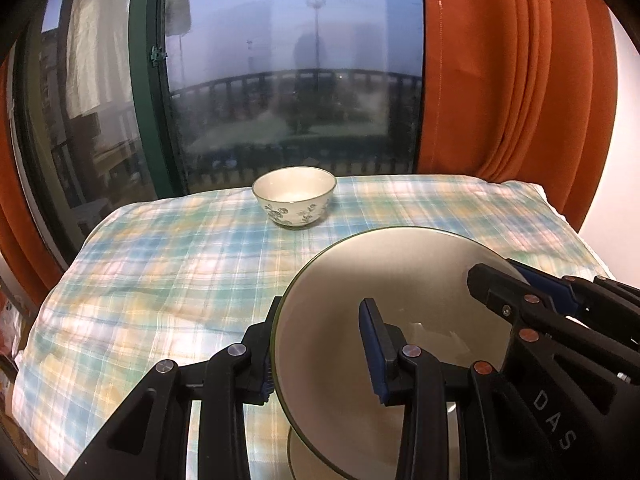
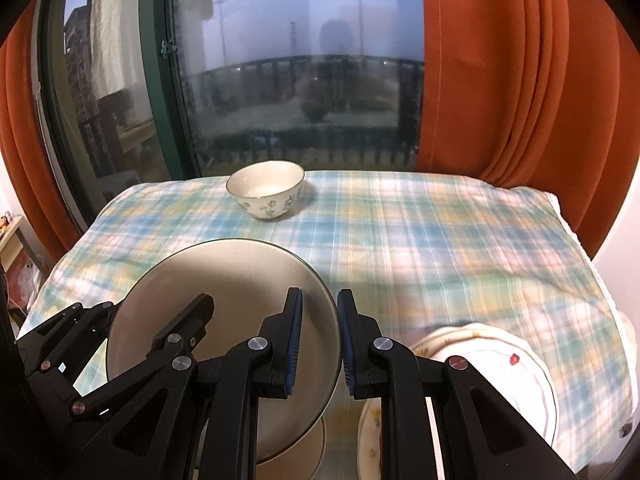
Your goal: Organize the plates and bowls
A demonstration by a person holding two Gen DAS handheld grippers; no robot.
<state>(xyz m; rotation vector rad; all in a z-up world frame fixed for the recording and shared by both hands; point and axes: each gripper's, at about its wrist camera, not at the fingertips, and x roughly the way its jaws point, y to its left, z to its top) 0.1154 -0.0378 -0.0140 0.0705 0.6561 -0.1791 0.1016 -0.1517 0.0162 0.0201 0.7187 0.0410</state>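
Note:
A beige plate with a dark green rim (image 1: 360, 280) (image 2: 240, 280) is held tilted above the checked tablecloth. My left gripper (image 1: 320, 348) is shut on its left edge. My right gripper (image 2: 320, 344) is shut on its right edge and shows in the left wrist view (image 1: 520, 292). Another beige plate (image 1: 312, 452) (image 2: 296, 456) lies flat beneath it. A white bowl with blue flowers (image 1: 295, 196) (image 2: 266, 190) stands upright at the far side of the table, apart from both grippers.
White plates with small floral marks (image 2: 508, 364) lie at the near right of the table. The checked tablecloth (image 2: 440, 240) covers the table. A window with a green frame (image 2: 160, 80) and orange curtains (image 2: 500, 80) stand behind the table's far edge.

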